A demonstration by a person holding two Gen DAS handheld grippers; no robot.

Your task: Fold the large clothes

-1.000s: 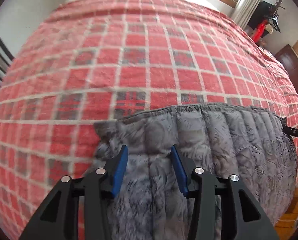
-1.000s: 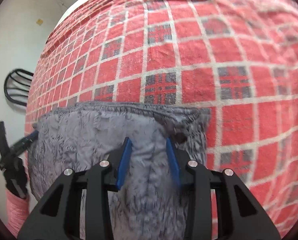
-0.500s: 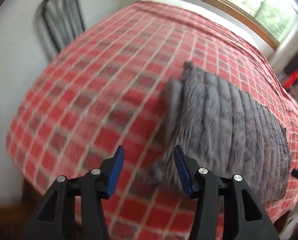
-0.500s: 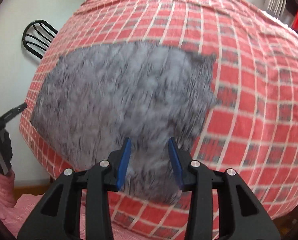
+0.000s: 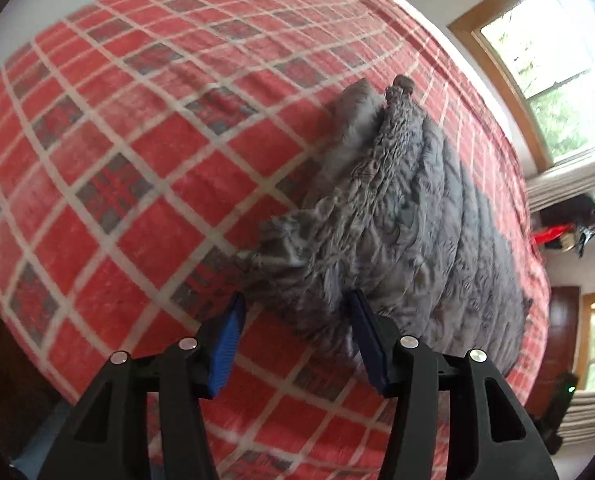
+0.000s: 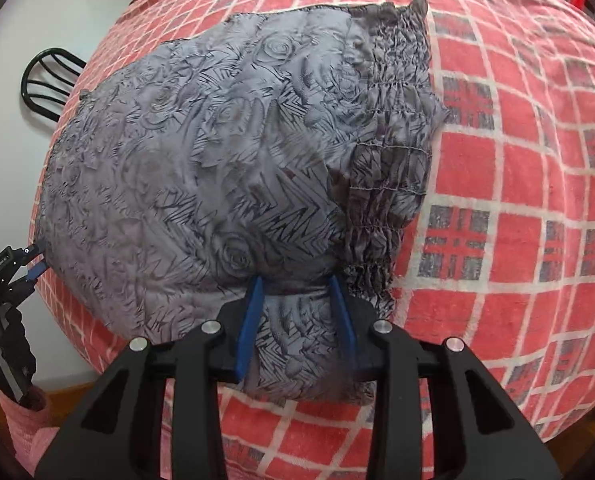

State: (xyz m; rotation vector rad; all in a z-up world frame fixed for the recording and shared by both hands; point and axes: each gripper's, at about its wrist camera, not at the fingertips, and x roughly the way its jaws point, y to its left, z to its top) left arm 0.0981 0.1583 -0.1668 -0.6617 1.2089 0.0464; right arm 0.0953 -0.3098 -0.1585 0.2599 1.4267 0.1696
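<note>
A grey quilted garment [image 6: 201,152] with a gathered elastic band [image 6: 389,152] lies spread on the red plaid bed cover [image 6: 517,160]. My right gripper [image 6: 297,300] is at the garment's near edge. Its jaws are closing, and a bunch of fabric is squeezed between the blue pads. In the left wrist view the garment [image 5: 417,220] runs away to the right over the bed cover [image 5: 117,160]. My left gripper [image 5: 295,312] sits at the garment's near corner with its jaws opening. The fabric edge lies between the tips, and the pads do not press it. The left gripper [image 6: 33,260] also shows at the garment's far left edge.
A black chair [image 6: 49,84] stands by the white wall left of the bed. A window [image 5: 545,64], curtains and a dark door [image 5: 561,320] lie beyond the bed's far side. A pink sleeve [image 6: 17,420] is at the lower left. The bed's near edge runs just under both grippers.
The left gripper swung off the garment's top to its side corner, rolled, and its jaws widened. The right gripper drew back to the garment's near edge, and its jaws narrowed on fabric.
</note>
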